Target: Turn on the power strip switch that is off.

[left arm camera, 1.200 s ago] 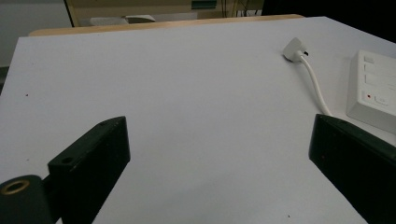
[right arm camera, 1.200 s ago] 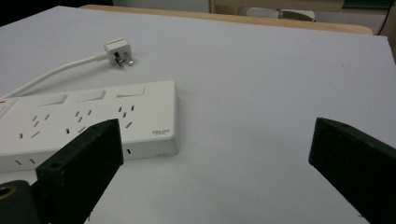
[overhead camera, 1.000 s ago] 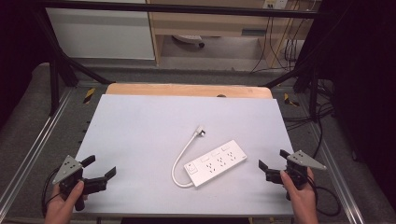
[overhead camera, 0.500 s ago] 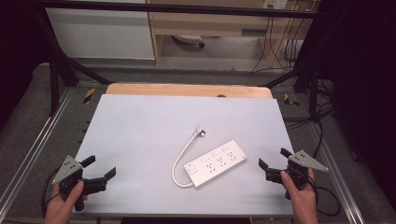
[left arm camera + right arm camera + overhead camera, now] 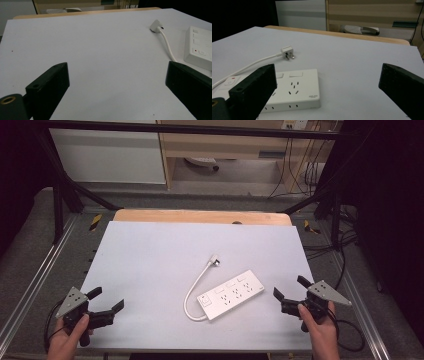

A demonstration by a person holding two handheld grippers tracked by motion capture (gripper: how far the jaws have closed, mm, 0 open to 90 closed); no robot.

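Observation:
A white power strip point(image 5: 231, 294) lies flat at the front middle of the pale table point(image 5: 165, 255), turned diagonally. Its white cord point(image 5: 194, 286) curves back to a white plug point(image 5: 214, 260) lying on the table. The strip point(image 5: 294, 91) and plug point(image 5: 287, 53) appear close in the right gripper view; the left gripper view has the strip's switch end point(image 5: 198, 47) and the plug point(image 5: 156, 25). My left gripper point(image 5: 106, 300) is open at the front left, held in a hand. My right gripper point(image 5: 291, 289) is open just right of the strip, nothing between its jaws.
A wooden edge point(image 5: 200, 216) runs along the table's far side. Metal rails point(image 5: 35, 270) and black frame posts point(image 5: 57, 195) flank the table. Cables point(image 5: 345, 250) hang at the right. A cabinet point(image 5: 110, 155) stands behind.

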